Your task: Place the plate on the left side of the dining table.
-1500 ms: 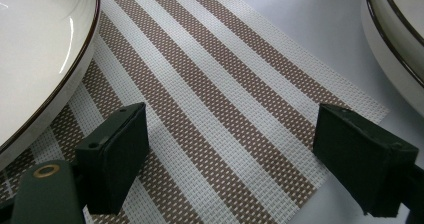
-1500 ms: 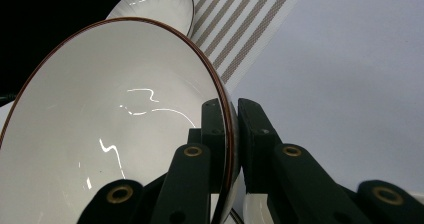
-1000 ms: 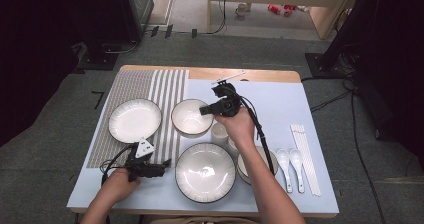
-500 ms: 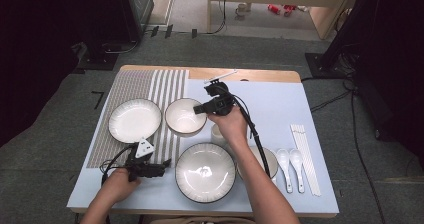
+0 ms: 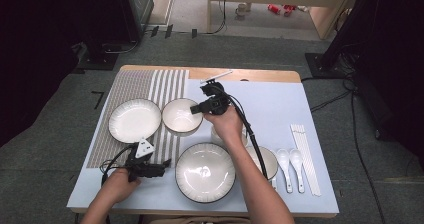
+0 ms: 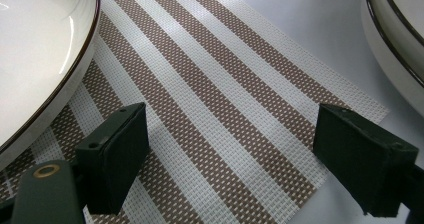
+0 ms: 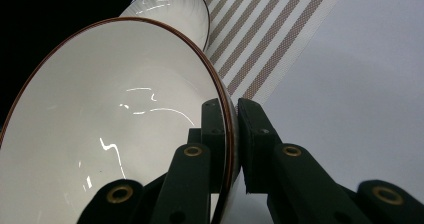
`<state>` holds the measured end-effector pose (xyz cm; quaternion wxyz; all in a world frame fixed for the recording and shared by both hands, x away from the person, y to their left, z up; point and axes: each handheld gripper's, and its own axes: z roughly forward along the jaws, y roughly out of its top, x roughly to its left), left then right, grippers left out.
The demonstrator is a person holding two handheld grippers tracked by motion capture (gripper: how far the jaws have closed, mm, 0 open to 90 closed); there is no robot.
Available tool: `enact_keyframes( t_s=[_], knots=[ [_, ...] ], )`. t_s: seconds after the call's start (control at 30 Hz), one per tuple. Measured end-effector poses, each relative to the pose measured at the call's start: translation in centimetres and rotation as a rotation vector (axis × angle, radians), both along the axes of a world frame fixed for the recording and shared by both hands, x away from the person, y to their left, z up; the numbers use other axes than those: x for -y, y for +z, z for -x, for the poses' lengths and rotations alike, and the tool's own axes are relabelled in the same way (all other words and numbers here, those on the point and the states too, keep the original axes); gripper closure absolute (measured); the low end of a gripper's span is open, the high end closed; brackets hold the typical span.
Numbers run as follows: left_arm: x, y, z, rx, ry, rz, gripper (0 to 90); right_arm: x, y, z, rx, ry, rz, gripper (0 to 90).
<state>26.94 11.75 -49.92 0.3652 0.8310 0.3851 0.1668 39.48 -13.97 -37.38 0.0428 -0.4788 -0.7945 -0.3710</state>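
My right gripper [image 5: 196,109] is shut on the right rim of a small white bowl [image 5: 180,116] with a dark edge, at the striped placemat's [image 5: 167,84] right border. In the right gripper view the jaws [image 7: 231,116] pinch that rim, with the bowl [image 7: 110,129] tilted up at the left. My left gripper [image 5: 165,165] rests open near the table's front left, beside a large white bowl [image 5: 205,171]. Its jaws [image 6: 230,154] stand wide apart over the placemat's corner [image 6: 225,99], nothing between them.
A white plate [image 5: 134,120] lies on the placemat's left part. A cup [image 5: 216,135] and another dish [image 5: 270,161] sit partly under the right forearm. Two spoons [image 5: 290,164] and white chopsticks [image 5: 305,154] lie at the right on the pale blue tabletop [image 5: 280,109].
The right gripper has slid a little to the left with the small bowl in it. The left gripper has stayed where it was.
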Motion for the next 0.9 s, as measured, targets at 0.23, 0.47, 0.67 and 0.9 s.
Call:
enact_keyframes(
  t_s=[0.23, 0.47, 0.67, 0.9],
  knots=[
    [0.0, 0.0, 0.0, 0.002, -0.001, -0.001, 14.7, -0.7, -0.5, -0.3, 0.008, -0.013, 0.003, 83.0],
    [0.0, 0.0, 0.0, 0.003, -0.002, -0.001, 14.7, -1.2, -1.0, -0.9, -0.002, -0.023, 0.021, 83.0],
    [0.0, 0.0, 0.0, 0.002, -0.002, 0.0, 14.7, -2.0, -1.2, -1.2, -0.013, -0.02, 0.02, 83.0],
    [0.0, 0.0, 0.0, 0.002, -0.002, 0.0, 14.7, -3.2, -1.2, -1.5, -0.007, -0.014, 0.017, 83.0]
  ],
)
